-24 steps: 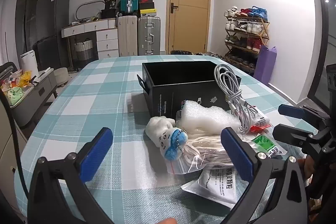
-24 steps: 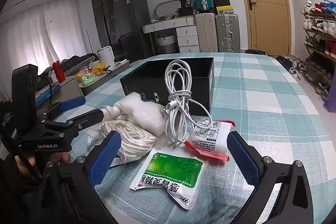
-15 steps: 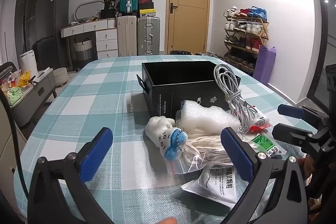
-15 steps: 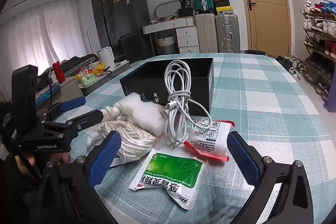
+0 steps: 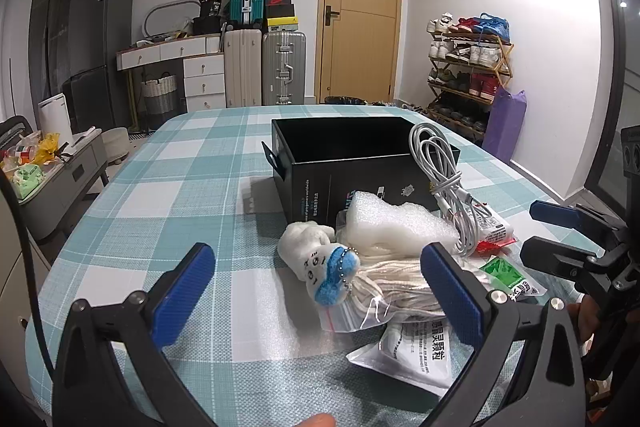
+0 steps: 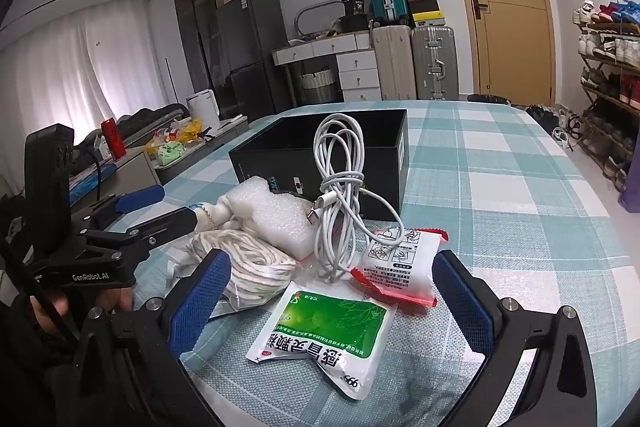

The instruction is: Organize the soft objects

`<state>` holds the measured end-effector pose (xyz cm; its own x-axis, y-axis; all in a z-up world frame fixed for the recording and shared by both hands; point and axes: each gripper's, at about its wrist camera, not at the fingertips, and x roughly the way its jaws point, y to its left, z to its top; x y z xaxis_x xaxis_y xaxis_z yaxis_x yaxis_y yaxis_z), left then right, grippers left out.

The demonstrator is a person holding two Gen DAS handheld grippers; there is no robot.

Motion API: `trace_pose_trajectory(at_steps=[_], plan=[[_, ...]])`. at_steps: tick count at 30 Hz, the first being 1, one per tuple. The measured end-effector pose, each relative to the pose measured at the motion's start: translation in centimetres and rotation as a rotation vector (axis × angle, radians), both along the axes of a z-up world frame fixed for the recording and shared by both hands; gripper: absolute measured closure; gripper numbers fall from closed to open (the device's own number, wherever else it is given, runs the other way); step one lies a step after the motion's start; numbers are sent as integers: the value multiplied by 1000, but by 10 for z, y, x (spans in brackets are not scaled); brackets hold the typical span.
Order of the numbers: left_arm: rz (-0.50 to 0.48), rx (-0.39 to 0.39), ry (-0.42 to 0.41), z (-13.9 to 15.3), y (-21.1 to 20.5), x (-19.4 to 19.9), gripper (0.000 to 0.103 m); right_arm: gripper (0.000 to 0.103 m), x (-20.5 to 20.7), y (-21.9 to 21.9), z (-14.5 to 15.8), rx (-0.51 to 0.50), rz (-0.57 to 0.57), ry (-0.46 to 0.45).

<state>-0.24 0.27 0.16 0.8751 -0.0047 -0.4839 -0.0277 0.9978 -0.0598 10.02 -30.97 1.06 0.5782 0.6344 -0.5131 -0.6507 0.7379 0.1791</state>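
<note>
On the worktop (image 5: pixel 168 195), an open box (image 5: pixel 344 151) stands behind a pile: a foam piece (image 5: pixel 396 223) and a coiled cable (image 5: pixel 444 179) lean against it, a plush toy (image 5: pixel 316 259) lies left of a bagged rope (image 5: pixel 392 283), and sachets (image 6: pixel 324 327) lie nearest.

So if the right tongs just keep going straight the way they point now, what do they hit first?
Most likely the green and white sachet, lying flat on the tablecloth between the open right tongs. Depth is hard to judge; the red-edged packet lies just beyond.
</note>
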Motion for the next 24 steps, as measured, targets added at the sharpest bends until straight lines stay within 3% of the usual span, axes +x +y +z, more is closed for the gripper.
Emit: trace_pose_trajectory(at_steps=[24], plan=[[0,-1,-1,1,1,1,0,0,4,-4,1,6,3,7]])
